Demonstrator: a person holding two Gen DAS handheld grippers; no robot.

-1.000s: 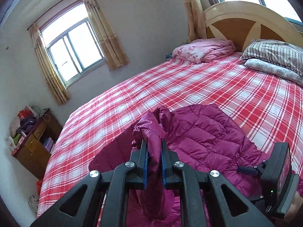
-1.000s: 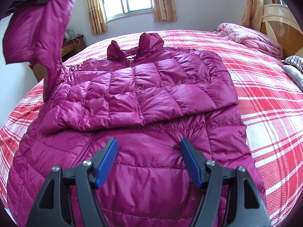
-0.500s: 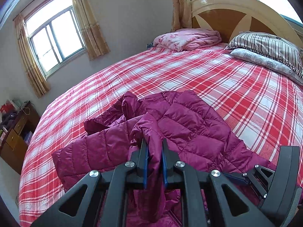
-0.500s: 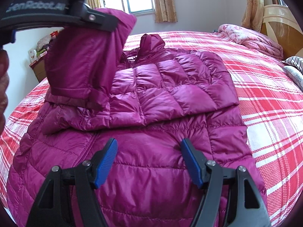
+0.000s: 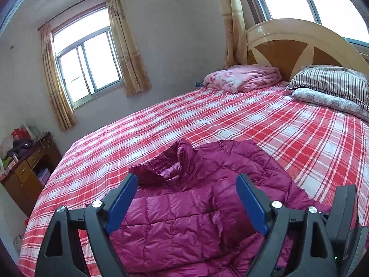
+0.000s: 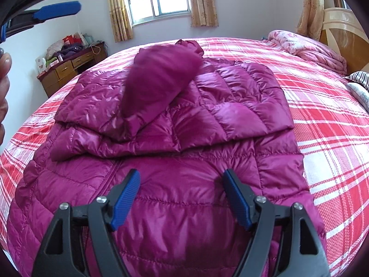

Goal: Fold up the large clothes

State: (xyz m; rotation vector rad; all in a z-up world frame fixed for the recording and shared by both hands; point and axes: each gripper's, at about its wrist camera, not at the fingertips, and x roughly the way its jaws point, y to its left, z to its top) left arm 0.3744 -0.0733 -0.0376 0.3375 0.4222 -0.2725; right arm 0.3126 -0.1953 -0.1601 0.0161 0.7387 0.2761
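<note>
The magenta puffer jacket (image 6: 184, 152) is lying spread on the plaid bed (image 6: 334, 124), and its left sleeve (image 6: 159, 80) is dropping, blurred, across the chest towards twelve o'clock. The left gripper (image 5: 184, 198) has just been opening, nothing between its jaws. The right gripper (image 6: 182, 194) is hovering open over the hem. Best now: smoothing that sleeve flat before folding.

The quilted jacket (image 6: 184, 138) is magenta, lying on a red-and-white plaid bed (image 6: 322, 138). Each hand-held gripper (image 6: 182, 196) is black (blue pads). Pillow (image 5: 332, 83) striped; folded blanket (image 5: 242, 78) pink floral.
</note>
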